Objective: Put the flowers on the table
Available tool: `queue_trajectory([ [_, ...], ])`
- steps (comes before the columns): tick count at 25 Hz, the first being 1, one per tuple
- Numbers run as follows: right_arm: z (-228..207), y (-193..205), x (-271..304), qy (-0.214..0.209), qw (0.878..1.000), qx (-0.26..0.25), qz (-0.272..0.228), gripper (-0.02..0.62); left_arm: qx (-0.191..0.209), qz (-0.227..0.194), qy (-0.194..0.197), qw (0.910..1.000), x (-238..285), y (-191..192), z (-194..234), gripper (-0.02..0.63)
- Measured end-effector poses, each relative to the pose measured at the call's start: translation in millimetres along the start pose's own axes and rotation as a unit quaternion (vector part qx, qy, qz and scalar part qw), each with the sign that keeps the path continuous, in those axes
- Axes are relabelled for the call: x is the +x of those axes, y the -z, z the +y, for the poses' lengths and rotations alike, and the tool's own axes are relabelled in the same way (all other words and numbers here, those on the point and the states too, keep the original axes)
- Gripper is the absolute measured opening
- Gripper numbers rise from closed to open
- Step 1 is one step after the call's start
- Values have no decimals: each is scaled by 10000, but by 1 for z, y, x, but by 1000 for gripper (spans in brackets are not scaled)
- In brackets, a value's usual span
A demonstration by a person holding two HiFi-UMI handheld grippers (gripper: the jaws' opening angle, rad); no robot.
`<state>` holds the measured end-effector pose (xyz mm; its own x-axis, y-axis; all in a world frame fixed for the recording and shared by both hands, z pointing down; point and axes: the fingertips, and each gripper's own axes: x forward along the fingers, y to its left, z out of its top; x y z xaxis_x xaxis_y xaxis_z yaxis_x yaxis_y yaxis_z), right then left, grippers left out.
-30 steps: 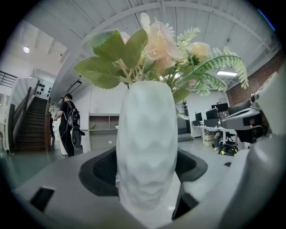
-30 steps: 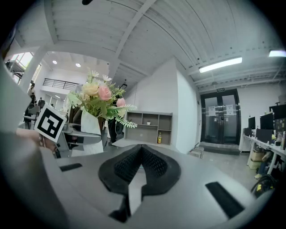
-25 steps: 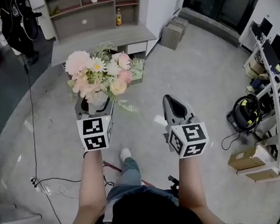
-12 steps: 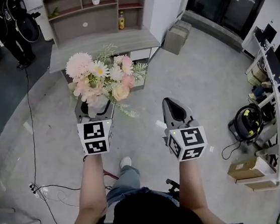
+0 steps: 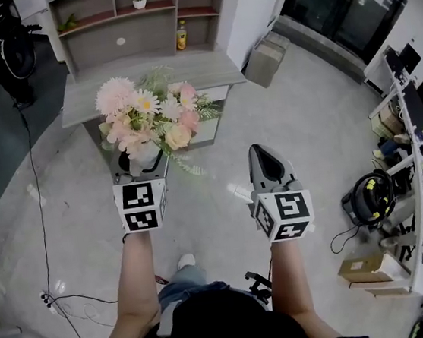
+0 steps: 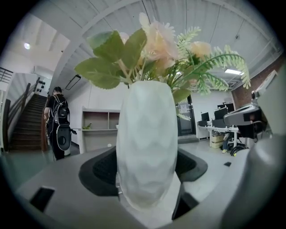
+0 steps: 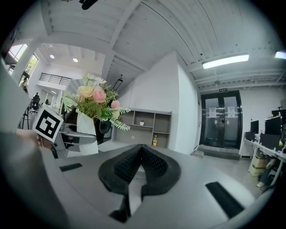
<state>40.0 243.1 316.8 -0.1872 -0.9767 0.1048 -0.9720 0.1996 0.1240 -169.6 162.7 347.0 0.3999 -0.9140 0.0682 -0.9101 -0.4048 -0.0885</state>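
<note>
Judging from the head view, the carry is the step in hand. The left gripper (image 5: 144, 163) holds a white vase (image 5: 146, 151) of flowers (image 5: 148, 118) upright in the air over the floor. It is short of the grey table (image 5: 210, 65), which lies ahead in front of a shelf unit (image 5: 140, 20). The right gripper (image 5: 264, 162) is alongside, well apart from the vase. The next move, as I read it: bring the vase over the tabletop, lower it level until the base sits, then let go.

Left gripper view: the jaws stand wide, their dark pads (image 6: 99, 170) pressing on both sides of the vase body.
- Vase: matte white, rippled facets, a tall oval narrowing toward the neck. Ceramic or plastic, I cannot tell.
- Blooms: pale pink and cream, with broad green leaves and ferny fronds.
- The load looks top-heavy, so a tilt on landing is the risk.
- A person (image 6: 56, 120) with a backpack stands far off at the left.

Right gripper view: the jaws are closed together, black meshed pads meeting, nothing between them. The bouquet shows at the left and a yellow bottle (image 7: 154, 141) on the shelves.
</note>
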Motion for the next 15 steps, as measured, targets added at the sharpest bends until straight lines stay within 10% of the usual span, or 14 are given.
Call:
queue_trajectory([
  [15,5,-7,109,-209,9993,304,-45,15,-17,2,111,9999,91,-1,50,365],
])
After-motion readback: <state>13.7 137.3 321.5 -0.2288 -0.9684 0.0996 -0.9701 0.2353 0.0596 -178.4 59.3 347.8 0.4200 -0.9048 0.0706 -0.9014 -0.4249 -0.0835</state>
